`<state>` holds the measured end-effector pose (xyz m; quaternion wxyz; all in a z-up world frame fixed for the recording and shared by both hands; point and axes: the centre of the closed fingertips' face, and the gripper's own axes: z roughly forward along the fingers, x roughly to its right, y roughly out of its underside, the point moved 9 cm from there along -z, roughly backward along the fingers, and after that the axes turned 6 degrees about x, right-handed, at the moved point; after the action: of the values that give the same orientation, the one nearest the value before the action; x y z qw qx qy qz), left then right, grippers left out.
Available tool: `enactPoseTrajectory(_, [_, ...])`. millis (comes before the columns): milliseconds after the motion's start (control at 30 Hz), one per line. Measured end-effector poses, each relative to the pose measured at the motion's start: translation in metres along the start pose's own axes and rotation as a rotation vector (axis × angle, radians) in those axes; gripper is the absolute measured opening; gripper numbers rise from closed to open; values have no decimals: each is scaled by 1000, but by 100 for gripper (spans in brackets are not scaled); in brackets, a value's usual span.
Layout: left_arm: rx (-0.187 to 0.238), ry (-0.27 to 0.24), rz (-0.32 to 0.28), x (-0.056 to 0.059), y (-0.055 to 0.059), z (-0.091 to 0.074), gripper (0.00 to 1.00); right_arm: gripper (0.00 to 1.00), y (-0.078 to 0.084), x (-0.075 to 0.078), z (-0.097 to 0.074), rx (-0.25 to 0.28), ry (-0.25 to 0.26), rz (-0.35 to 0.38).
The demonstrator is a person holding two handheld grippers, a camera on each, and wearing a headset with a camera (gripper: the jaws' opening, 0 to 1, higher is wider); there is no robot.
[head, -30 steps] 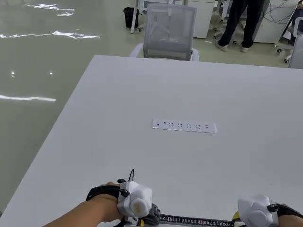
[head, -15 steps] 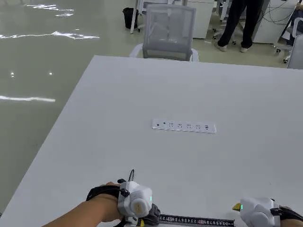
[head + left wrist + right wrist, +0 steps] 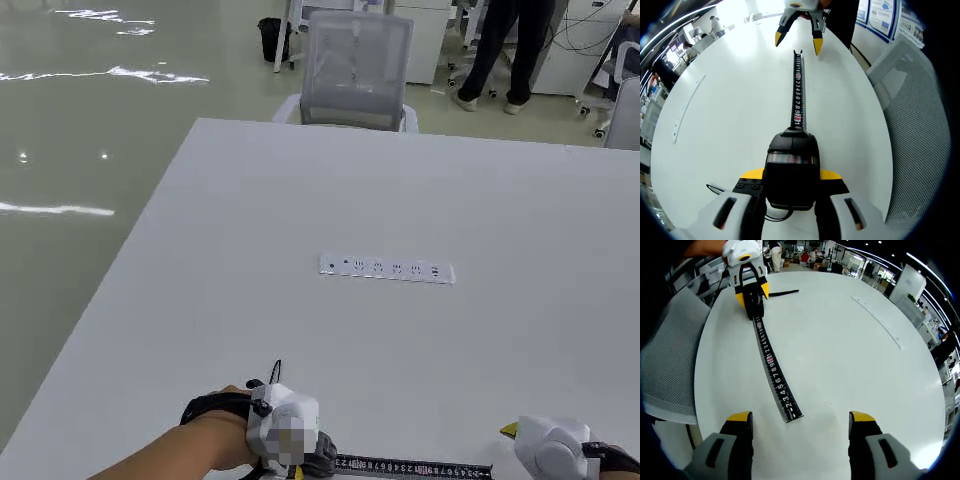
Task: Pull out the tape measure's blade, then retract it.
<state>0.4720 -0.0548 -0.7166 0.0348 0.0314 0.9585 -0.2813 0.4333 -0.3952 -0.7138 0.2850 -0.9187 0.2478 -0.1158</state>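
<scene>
Since right gripper (image 3: 801, 416) backed off, blade (image 3: 771, 367) lies free, fingers (image 3: 739, 422) spread.

The left gripper (image 3: 792, 175) has a pale grey-white shell with one dark oblong slot on each side, black inner parts and yellow fingertips (image 3: 752, 173). The right gripper (image 3: 801, 419) is built the same: grey and black arms, each with a dark slot, ending in yellow fingertips (image 3: 740, 417). In the head view a black strap (image 3: 215, 404) goes around the left wrist, and a thin black cable (image 3: 277, 371) loops above the white housing.
</scene>
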Motion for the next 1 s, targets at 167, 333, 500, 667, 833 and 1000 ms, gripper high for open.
enactPoseTrajectory(167, [2, 1, -2, 0, 0, 0, 33, 85, 3, -4, -4, 55, 35, 59])
enactPoseTrajectory(333, [2, 3, 0, 0, 0, 0, 33, 89, 10, -12, -8, 86, 88, 102])
enactPoseTrajectory(500, [1, 2, 1, 0, 0, 0, 33, 91, 14, -13, -14, 163, 212, 179])
enactPoseTrajectory(667, [1, -1, 2, 1, 0, 0, 33, 97, 16, -17, -24, 234, 300, 262])
enactPoseTrajectory(833, [7, -7, 5, 1, 0, 0, 34, 100, 23, -24, -33, 267, 342, 329])
enactPoseTrajectory(1000, [13, -14, 7, 2, 0, -1, 34, 100, 33, -33, -41, 325, 436, 345])
